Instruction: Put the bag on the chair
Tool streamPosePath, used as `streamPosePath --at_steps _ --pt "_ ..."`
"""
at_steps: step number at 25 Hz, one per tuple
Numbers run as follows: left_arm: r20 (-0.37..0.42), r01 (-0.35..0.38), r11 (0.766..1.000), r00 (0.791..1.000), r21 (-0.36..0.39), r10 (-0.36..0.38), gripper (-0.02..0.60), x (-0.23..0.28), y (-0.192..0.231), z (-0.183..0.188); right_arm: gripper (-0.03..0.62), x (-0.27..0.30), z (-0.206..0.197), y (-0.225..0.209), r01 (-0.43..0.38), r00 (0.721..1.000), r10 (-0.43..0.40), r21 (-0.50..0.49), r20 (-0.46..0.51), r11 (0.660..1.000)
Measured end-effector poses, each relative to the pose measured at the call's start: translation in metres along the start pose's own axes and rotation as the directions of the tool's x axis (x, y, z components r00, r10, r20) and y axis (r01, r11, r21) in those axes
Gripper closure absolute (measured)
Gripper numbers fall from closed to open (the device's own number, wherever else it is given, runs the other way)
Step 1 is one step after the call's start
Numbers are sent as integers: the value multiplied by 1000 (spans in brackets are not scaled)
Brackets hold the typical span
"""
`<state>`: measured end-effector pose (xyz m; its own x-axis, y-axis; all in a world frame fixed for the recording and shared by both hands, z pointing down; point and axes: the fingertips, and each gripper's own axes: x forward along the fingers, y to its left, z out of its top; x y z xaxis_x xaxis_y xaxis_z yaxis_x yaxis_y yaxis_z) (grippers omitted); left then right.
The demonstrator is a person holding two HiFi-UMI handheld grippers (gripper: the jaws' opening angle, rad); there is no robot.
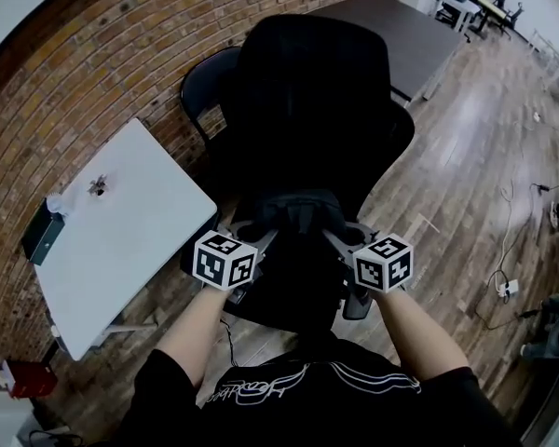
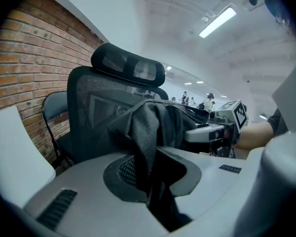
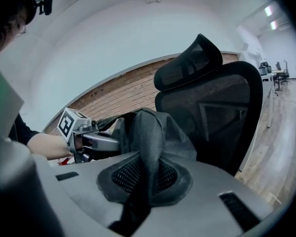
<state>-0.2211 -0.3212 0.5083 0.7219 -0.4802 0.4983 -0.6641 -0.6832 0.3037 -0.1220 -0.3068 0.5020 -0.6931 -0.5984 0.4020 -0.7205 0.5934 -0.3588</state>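
Observation:
A black fabric bag (image 1: 298,214) hangs between my two grippers, just over the seat of a black mesh office chair (image 1: 312,91) with a headrest. My left gripper (image 1: 245,226) is shut on a fold of the bag's left side; in the left gripper view the cloth (image 2: 150,127) runs down between the jaws of that gripper (image 2: 147,179). My right gripper (image 1: 343,233) is shut on the bag's right side, with the strap-like fold (image 3: 148,132) pinched in that gripper (image 3: 144,179). The chair's backrest (image 3: 222,107) stands right behind the bag.
A white table (image 1: 121,240) stands to the left against the brick wall, with a black folding chair (image 1: 205,82) behind the office chair. A dark table (image 1: 401,35) lies beyond. Cables (image 1: 503,287) lie on the wood floor at the right.

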Motion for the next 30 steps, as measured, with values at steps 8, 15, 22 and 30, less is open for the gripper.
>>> streamPosePath --at_steps 8,15,22,30 --pt "-47 -35 999 998 -23 33 511 55 18 1 560 16 -8 -54 26 999 -25 30 -35 999" --pt "-86 -61 995 995 -77 54 508 88 42 -13 559 40 -22 -86 12 995 -4 73 -104 997" --pt "-163 -88 990 984 -111 70 507 110 61 -50 556 63 -59 -100 -7 975 34 124 -221 992" --pt "-142 -89 985 988 -147 68 505 125 75 -61 557 79 -70 -116 -6 959 41 124 -279 992"
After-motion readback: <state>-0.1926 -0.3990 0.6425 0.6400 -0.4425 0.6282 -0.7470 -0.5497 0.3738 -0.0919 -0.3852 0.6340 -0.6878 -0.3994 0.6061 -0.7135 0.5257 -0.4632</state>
